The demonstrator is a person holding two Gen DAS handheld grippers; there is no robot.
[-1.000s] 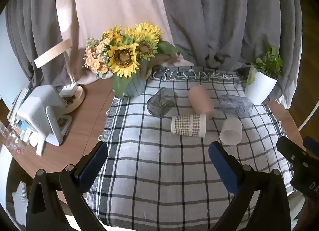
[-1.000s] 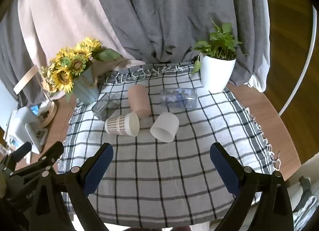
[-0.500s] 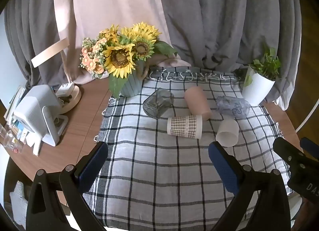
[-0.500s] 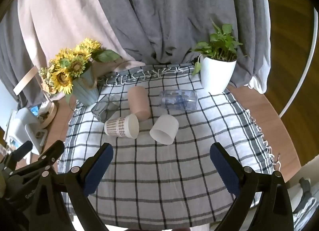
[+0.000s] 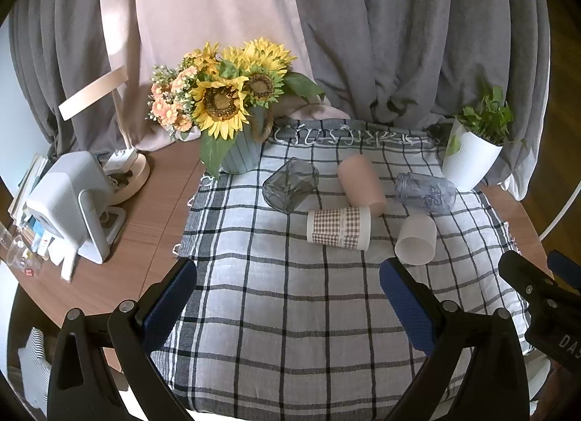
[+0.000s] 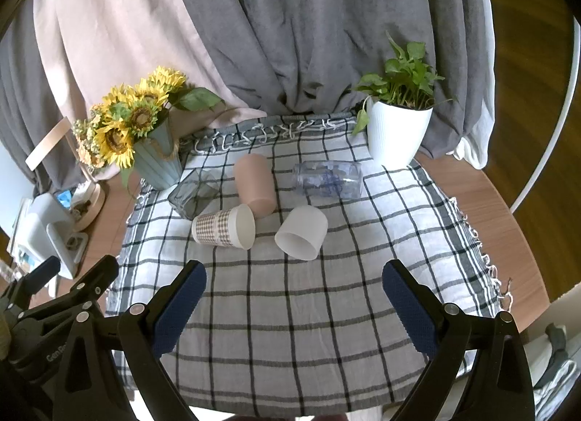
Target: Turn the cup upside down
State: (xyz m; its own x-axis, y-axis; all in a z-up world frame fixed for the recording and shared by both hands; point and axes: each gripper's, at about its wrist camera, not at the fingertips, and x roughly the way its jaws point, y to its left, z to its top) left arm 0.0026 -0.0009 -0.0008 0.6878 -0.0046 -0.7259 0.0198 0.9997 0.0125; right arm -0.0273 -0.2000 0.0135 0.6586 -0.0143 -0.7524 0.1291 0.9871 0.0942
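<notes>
Several cups lie on their sides on a checked cloth (image 5: pixel 290 312): a checked paper cup (image 5: pixel 338 228) (image 6: pixel 223 227), a frosted white cup (image 5: pixel 415 239) (image 6: pixel 301 232), a pink cup (image 5: pixel 361 185) (image 6: pixel 254 185), a dark glass tumbler (image 5: pixel 290 185) (image 6: pixel 192 194) and a clear printed glass (image 5: pixel 425 191) (image 6: pixel 328 179). My left gripper (image 5: pixel 288 306) is open and empty, held above the near cloth, short of the cups. My right gripper (image 6: pixel 294 308) is open and empty, likewise short of them.
A sunflower vase (image 5: pixel 236 152) (image 6: pixel 156 163) stands at the cloth's back left. A white potted plant (image 5: pixel 472 163) (image 6: pixel 397 134) stands at the back right. A white device (image 5: pixel 69 203) and a lamp base (image 5: pixel 127 174) sit on the wooden table at left. Curtains hang behind.
Both grippers have drawn back and risen a little; the cups look slightly farther and smaller. Nothing on the cloth has moved. Both grippers stay open.
</notes>
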